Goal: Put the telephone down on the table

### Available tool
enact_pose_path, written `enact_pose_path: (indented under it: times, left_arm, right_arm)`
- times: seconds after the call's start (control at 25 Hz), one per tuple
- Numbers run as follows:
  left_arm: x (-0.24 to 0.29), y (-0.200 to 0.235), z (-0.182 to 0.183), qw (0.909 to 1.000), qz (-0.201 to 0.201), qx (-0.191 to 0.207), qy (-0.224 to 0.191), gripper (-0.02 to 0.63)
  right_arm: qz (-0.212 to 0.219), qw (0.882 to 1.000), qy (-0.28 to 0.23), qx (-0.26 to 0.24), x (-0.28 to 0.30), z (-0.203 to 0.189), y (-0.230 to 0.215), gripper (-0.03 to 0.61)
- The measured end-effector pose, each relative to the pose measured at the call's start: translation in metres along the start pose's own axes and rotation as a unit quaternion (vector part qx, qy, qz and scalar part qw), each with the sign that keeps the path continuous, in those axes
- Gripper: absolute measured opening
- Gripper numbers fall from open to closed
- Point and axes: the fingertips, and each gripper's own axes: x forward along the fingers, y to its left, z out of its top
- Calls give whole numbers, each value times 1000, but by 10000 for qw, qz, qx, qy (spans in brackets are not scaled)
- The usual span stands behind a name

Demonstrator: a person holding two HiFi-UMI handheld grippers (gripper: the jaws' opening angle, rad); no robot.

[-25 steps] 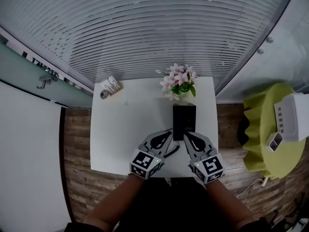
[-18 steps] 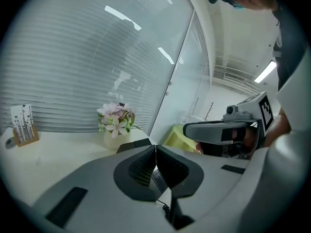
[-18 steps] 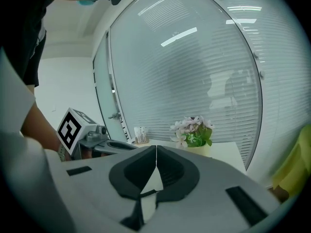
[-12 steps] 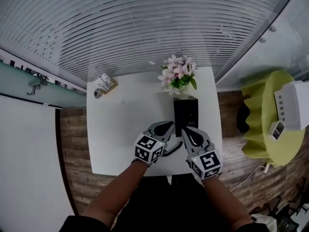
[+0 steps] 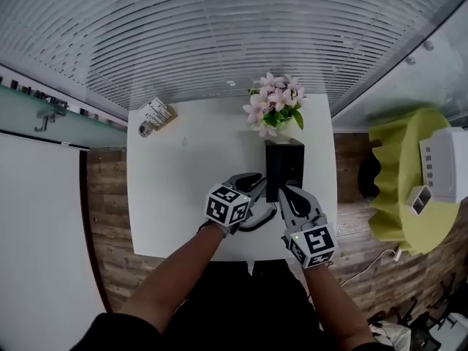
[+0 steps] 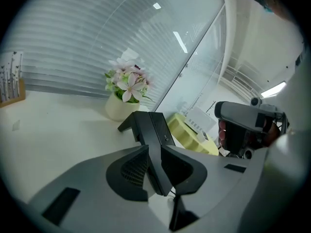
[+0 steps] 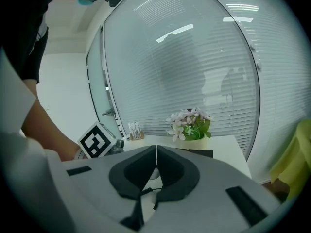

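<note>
Left gripper (image 6: 154, 149), low centre of my left gripper view: jaws opening, with the black telephone handset (image 6: 149, 125) between them, its far end pointing up-frame over the white table (image 6: 58, 125).
Right gripper (image 7: 156, 148): I read the jaws as together, nothing in them.
Telephone base (image 5: 284, 168): right of centre in the head view, on the table just below the flowers (image 5: 274, 108).

Counter (image 5: 183, 196): white.
Telephone (image 5: 284, 168), on the counter: black.
Flowers (image 5: 274, 104), at the counter's far edge: pink and white petals, green leaves; pot (image 6: 116, 109) cream.
Card holder (image 5: 157, 112), counter's far left corner: tan with white cards.
Floor (image 5: 110, 203) around the counter: brown wood planks.
Cloth (image 5: 398, 196) right of the counter: yellow-green.
Blinds (image 5: 219, 35) beyond the counter: pale grey horizontal slats.
</note>
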Motion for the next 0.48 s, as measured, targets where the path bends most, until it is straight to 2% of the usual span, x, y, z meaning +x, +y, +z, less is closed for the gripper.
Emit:
enact_pose_path:
  times: [0.32, 0.48]
  left_arm:
    - [28, 7, -11, 9987, -106, -422, 272, 158]
    - [37, 8, -9, 9982, -158, -512, 266, 166]
  right_arm:
    - [-4, 9997, 132, 199, -10, -14, -11, 23]
    - [93, 9995, 188, 252, -14, -18, -14, 23]
